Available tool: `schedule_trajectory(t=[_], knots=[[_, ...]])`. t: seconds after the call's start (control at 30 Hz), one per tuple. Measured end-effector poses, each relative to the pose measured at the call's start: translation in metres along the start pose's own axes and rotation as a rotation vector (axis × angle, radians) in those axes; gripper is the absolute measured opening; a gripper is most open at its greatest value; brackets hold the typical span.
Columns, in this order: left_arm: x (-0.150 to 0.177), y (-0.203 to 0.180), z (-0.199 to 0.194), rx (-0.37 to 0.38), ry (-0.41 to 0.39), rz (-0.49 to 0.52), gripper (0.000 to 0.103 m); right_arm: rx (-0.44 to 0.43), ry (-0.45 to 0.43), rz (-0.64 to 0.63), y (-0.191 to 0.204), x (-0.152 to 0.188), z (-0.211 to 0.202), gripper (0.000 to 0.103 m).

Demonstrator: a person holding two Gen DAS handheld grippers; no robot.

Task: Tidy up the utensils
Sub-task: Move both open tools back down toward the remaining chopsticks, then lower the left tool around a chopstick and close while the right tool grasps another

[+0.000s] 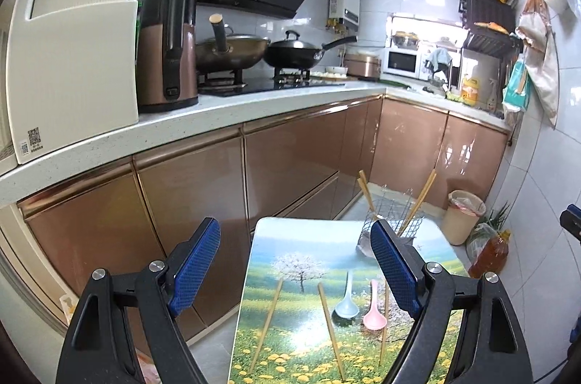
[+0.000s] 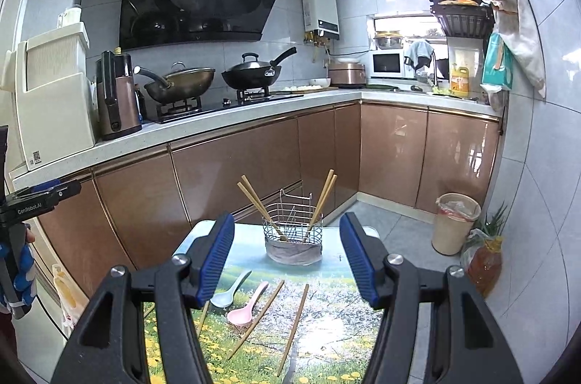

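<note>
Both grippers hover empty over the table [image 2: 203,231]: left gripper [image 1: 296,269] spread wide, right gripper [image 2: 287,260] moderately open, nothing between either pair of pads. Wire basket [image 2: 293,231] at the far end already holds chopsticks leaning out both sides. Loose chopsticks [image 2: 295,322], blue spoon [image 2: 228,293] and pink spoon [image 2: 245,309] lie nearer; probably four sticks, arms hide some. Risks: thin sticks rolling from a pinch on the glossy top, or bumping the leaning ones and tipping the basket
</note>
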State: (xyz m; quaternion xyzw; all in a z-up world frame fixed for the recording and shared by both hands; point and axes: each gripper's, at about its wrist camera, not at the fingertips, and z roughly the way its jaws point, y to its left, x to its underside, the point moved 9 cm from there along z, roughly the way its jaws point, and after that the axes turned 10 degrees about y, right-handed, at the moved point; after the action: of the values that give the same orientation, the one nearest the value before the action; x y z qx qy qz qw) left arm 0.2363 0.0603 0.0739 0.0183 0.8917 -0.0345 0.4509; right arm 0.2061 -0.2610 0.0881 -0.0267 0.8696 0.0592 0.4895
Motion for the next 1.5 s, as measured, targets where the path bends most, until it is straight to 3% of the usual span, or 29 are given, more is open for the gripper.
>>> schedule_trajectory(t=[0.27, 0.87, 1.2, 1.5], knots=[[0.027, -0.002, 0.069, 0.004, 0.142, 0.000, 0.083, -0.009, 0.108, 0.024, -0.014, 0.018, 0.053, 0.058], [0.114, -0.015, 0.260, 0.020, 0.573, -0.001, 0.057, -0.038, 0.453, 0.105, -0.047, 0.102, 0.223, 0.048], [0.146, -0.026, 0.324, 0.043, 0.736, -0.014, 0.051, -0.081, 0.662, 0.113, -0.046, 0.146, 0.287, 0.039], [0.155, -0.041, 0.354, 0.065, 0.817, -0.026, 0.051, -0.097, 0.769, 0.095, -0.041, 0.162, 0.321, 0.039]])
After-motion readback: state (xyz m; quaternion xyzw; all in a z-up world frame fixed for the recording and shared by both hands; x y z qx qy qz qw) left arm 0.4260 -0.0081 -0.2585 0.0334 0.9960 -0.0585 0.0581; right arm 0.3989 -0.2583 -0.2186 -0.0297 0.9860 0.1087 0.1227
